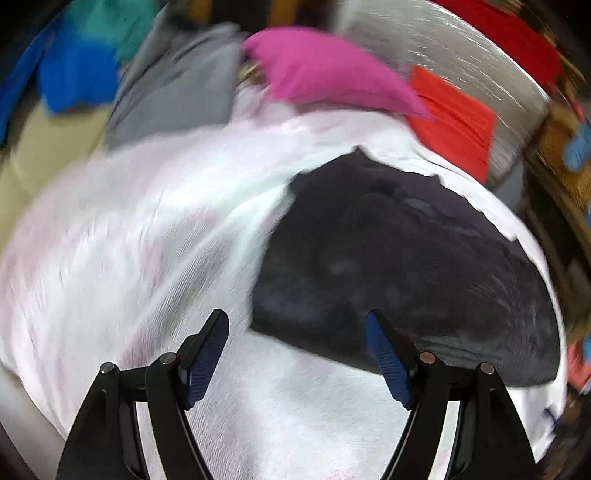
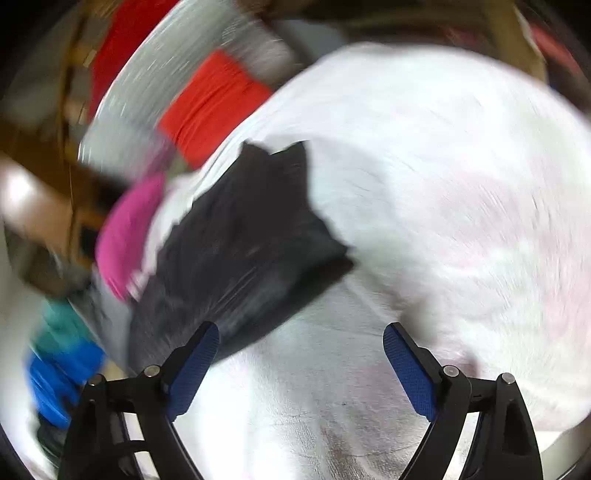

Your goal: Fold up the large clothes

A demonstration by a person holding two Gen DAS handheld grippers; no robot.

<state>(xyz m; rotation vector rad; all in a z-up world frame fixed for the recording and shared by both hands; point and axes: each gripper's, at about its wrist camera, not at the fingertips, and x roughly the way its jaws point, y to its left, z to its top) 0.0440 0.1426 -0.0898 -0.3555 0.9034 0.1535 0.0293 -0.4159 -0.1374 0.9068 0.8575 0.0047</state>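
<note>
**Both jaws wide and empty above a dark garment on a white sheet**

Left wrist view: nearest the lens, the left gripper has its jaws spread wide, with nothing between the blue ribbed pads. It hangs tilted downward over a white cloth faintly blotched with pink, which covers most of the surface. Just beyond the right-hand pad lies the dark garment, black or charcoal, spread fairly flat with a ragged, notched far edge; the pictures do not show whether the pad touches it. Past the white cloth lie other clothes: a magenta piece, a grey one, a blue one, a teal one and an orange-red one. Everything is smeared by motion blur.

Right wrist view: the right gripper also stands with its jaws wide apart and holds nothing, angled down over the same white cloth. The dark garment lies ahead and to the left, its near edge close behind the left-hand pad. The magenta piece, the orange-red piece and the blue one sit along the left side.
</note>
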